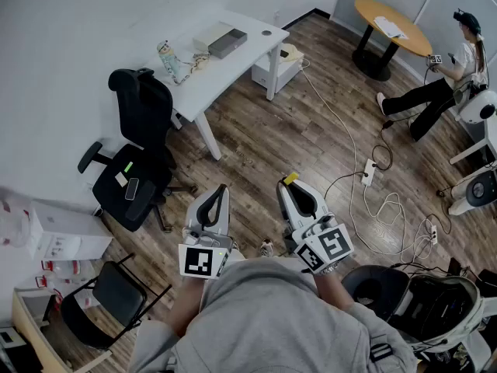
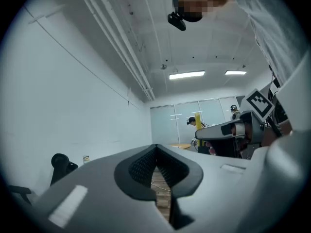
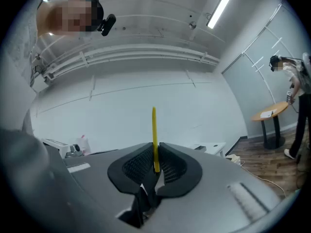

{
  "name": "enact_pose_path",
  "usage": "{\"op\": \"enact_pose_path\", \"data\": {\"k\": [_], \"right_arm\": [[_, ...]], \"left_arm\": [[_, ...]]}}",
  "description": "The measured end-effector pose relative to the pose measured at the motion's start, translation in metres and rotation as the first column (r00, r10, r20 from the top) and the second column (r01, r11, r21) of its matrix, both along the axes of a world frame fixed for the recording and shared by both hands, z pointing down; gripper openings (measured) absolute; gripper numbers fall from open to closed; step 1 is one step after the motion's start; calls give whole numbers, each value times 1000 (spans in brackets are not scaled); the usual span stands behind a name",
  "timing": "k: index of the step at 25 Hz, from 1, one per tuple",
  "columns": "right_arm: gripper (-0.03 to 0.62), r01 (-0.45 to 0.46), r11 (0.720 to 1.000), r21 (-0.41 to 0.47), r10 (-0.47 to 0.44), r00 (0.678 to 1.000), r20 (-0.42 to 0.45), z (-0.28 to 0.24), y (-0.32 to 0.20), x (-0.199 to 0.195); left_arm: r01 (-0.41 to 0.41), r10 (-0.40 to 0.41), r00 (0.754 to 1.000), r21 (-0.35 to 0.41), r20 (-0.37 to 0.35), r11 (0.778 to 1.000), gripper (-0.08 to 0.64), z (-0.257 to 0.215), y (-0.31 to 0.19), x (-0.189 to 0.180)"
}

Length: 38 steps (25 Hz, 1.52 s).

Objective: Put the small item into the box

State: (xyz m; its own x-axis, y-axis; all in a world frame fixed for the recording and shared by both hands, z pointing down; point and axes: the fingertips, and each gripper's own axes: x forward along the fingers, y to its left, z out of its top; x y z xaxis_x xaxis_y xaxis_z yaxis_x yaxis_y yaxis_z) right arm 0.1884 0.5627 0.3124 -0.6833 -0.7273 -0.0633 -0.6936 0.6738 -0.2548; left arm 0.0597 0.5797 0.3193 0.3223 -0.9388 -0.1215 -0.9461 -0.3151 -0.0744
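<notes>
The yellow strip [image 3: 154,130] stands upright between the pads of the right hand-held gripper [image 3: 155,152], which is closed on its lower end; most of the strip sticks out beyond the tips. In the head view its yellow end [image 1: 290,179] shows at the tip of the right hand-held gripper [image 1: 290,186], held over the wood floor [image 1: 256,142] in front of the person.

Just beside it, the left hand-held gripper [image 2: 156,147] has its jaws brought together at the tips with nothing between them; only floor shows through the gap lower down.

The box [image 1: 225,42] lies on the white desk [image 1: 233,64], near the edge along the wall and well apart from both grippers. A black office chair [image 1: 140,162] stands by the desk's near-left corner. White cables [image 1: 373,200] trail across the floor to the right. Another person [image 1: 443,84] sits beside a round table [image 1: 392,23].
</notes>
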Motion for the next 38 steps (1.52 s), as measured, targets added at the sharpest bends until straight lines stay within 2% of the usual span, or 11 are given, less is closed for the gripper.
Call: {"op": "enact_pose_path", "data": {"k": [5, 8, 14, 21, 32, 38], "right_arm": [[55, -1, 1000, -10, 1, 1000, -11, 5, -2, 12], [55, 13, 1000, -11, -13, 1000, -17, 7, -3, 15], [55, 45, 999, -16, -45, 998, -35, 13, -4, 17], [55, 53, 998, -18, -54, 997, -52, 17, -8, 26], [55, 26, 999, -35, -28, 998, -53, 20, -19, 49], [57, 14, 999, -49, -17, 998, -61, 27, -26, 52]], "left_arm": [[-3, 3, 1000, -15, 18, 1000, 3, 5, 1, 15], [4, -2, 1000, -59, 29, 998, 3, 8, 2, 21], [50, -50, 999, -13, 5, 999, 3, 12, 4, 20], [81, -81, 997, -33, 0, 996, 3, 15, 0, 26], [35, -35, 999, -24, 6, 999, 3, 14, -12, 52], [29, -28, 1000, -64, 9, 998, 3, 16, -21, 55]]}}
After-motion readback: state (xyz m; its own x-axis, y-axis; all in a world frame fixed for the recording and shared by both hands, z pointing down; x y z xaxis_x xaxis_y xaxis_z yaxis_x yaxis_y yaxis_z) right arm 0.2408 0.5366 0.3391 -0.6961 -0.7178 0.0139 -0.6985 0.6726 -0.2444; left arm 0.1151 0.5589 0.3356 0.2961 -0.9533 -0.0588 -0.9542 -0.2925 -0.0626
